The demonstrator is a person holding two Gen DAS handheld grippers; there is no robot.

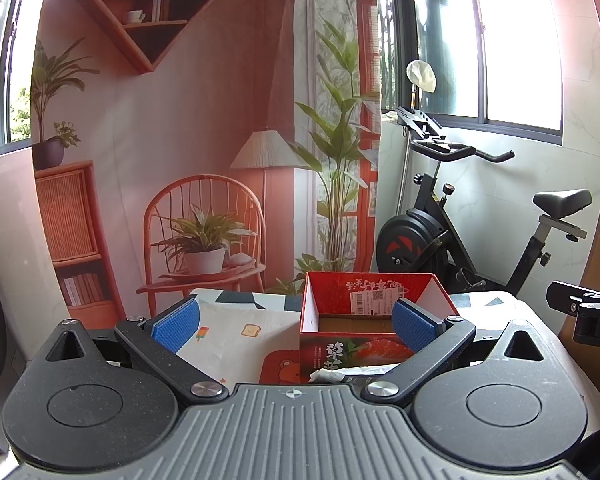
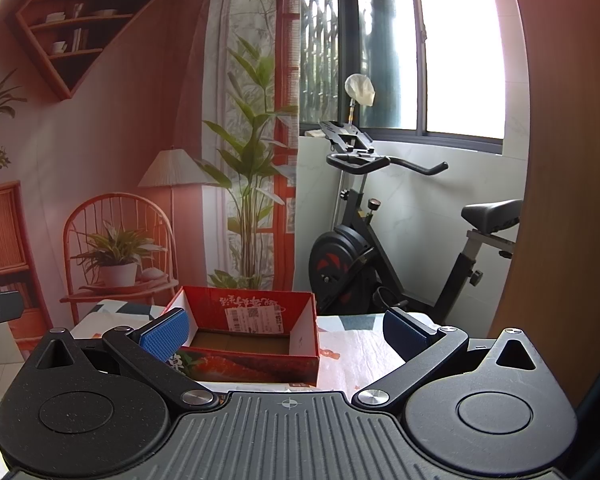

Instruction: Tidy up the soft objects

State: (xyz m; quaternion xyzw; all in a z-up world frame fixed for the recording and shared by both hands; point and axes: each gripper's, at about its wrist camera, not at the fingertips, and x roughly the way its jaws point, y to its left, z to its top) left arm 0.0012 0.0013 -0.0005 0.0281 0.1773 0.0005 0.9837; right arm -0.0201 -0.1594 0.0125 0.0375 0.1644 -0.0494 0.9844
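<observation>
Two grippers are in play, one per hand, and each has two blue-padded fingers. The left gripper [image 1: 294, 322] stands released, its jaws spread wide with nothing between them. The right gripper [image 2: 286, 330] is likewise spread wide and holds nothing.

One red cardboard box [image 1: 364, 320] sits on the table [image 1: 228, 332], which is covered by one patterned cloth printed with small cartoon pictures. The box is open at the top, and its brown floor looks bare in both views. One white shipping label is stuck on the inside of its far wall. In the left view the box lies ahead and a little to the right; in the right view the same box [image 2: 252, 332] lies ahead and a little to the left.

One soft, crumpled white thing [image 1: 332, 375] lies on the cloth just in front of the box, touching or nearly touching its near wall; what it is cannot be told.

Behind the table stand one exercise bike [image 1: 460, 232] and one printed backdrop [image 1: 160, 140] of a room scene.
</observation>
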